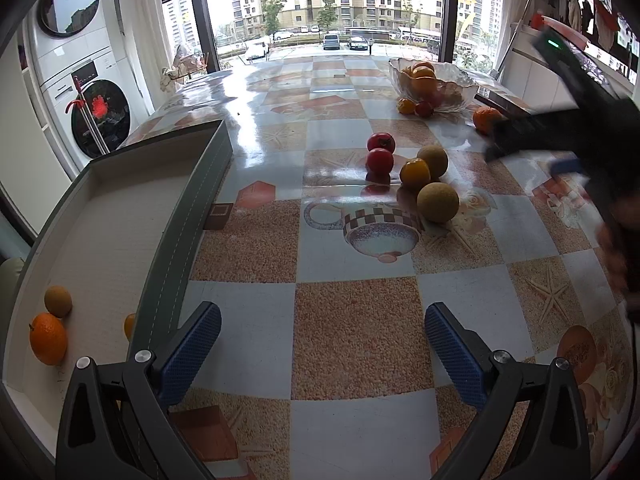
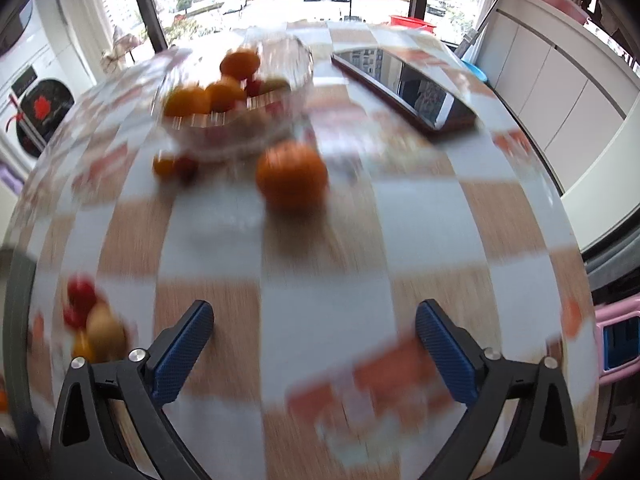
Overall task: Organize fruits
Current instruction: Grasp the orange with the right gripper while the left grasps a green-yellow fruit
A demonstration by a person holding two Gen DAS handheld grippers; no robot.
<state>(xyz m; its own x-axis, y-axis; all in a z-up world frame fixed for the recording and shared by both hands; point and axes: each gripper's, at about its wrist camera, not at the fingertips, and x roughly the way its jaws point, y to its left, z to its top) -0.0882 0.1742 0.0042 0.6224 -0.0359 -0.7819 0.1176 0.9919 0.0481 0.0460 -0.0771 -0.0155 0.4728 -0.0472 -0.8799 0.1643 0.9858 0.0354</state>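
A big table (image 1: 352, 344) with a shiny checkered cloth stands by tall windows, with washing machines (image 1: 80, 80) at the left wall. The left gripper (image 1: 322, 350) and the right gripper (image 2: 314, 344) both hang over bare cloth with fingers spread wide, holding nothing. A grey tray (image 1: 120, 220) on the left holds an orange (image 1: 48, 338), a glass bowl (image 2: 240, 92) of fruit sits far back, one orange (image 2: 292, 174) lies near it, and a little bunch of red, yellow and brown fruits (image 1: 412, 176) sits mid-table.
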